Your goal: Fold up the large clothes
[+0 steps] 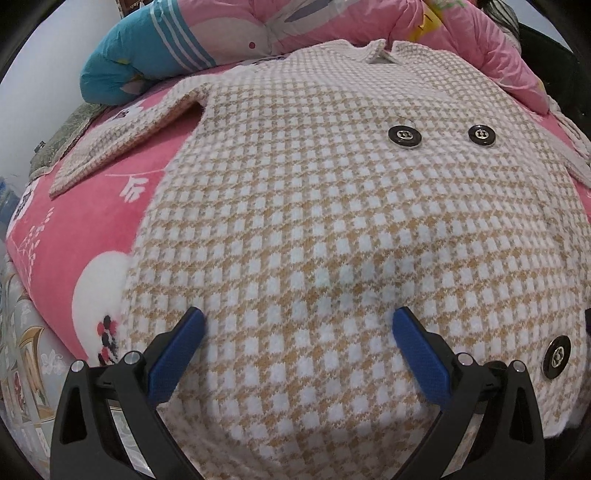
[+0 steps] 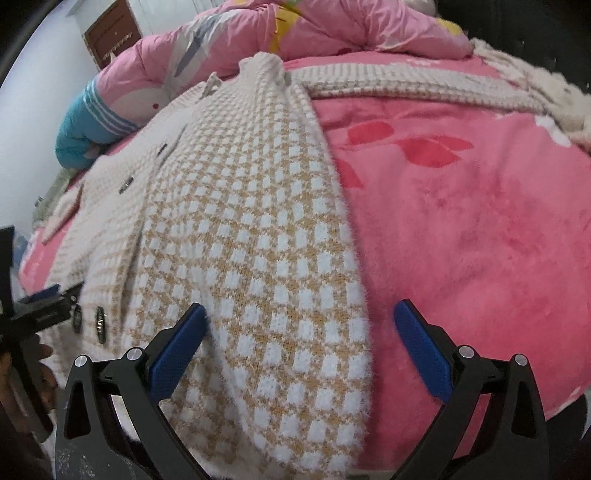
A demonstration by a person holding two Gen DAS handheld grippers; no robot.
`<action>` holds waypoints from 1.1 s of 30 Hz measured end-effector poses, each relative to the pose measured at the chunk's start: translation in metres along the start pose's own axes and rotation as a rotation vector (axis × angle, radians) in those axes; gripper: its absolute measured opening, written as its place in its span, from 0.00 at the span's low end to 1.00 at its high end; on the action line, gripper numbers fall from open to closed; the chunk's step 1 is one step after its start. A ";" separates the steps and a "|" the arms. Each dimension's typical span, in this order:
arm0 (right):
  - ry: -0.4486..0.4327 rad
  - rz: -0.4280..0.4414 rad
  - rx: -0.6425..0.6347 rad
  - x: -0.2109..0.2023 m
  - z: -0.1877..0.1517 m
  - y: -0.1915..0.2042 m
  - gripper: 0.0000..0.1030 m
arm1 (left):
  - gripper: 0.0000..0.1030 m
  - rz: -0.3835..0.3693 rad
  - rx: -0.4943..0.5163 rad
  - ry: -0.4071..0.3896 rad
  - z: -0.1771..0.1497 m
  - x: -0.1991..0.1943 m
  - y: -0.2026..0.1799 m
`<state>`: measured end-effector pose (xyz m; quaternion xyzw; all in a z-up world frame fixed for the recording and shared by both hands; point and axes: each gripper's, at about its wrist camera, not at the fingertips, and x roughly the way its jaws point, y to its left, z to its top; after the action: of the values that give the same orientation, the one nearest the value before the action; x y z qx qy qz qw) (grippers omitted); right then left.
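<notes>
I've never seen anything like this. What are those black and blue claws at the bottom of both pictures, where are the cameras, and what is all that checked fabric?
Each picture comes from a camera mounted on a handheld gripper, looking forward along its two blue-padded fingers. A person holds one in each hand. The left gripper and the right gripper are both open and hold nothing. Spread on the pink blanket lies a tan-and-white checked coat with black buttons, one sleeve stretched sideways. The right gripper straddles the coat's side edge. A pink quilt is bunched behind.
</notes>
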<state>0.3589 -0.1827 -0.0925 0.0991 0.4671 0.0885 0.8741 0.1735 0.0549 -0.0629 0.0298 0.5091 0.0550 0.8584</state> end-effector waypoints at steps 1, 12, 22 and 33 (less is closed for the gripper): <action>-0.002 0.013 0.008 0.000 0.001 -0.003 0.94 | 0.97 0.011 0.000 -0.003 -0.002 -0.002 -0.001; 0.030 0.058 -0.165 -0.007 -0.004 -0.001 0.94 | 0.97 -0.017 0.006 -0.053 -0.021 -0.013 0.003; -0.028 0.172 -0.111 -0.061 0.016 -0.021 0.87 | 0.96 -0.041 -0.064 -0.239 -0.054 -0.066 0.071; 0.116 0.246 0.126 -0.035 0.029 -0.054 0.62 | 0.75 -0.114 -0.234 -0.181 -0.036 -0.040 0.127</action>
<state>0.3674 -0.2461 -0.0628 0.2050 0.5058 0.1710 0.8203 0.1150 0.1756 -0.0319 -0.0946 0.4205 0.0622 0.9002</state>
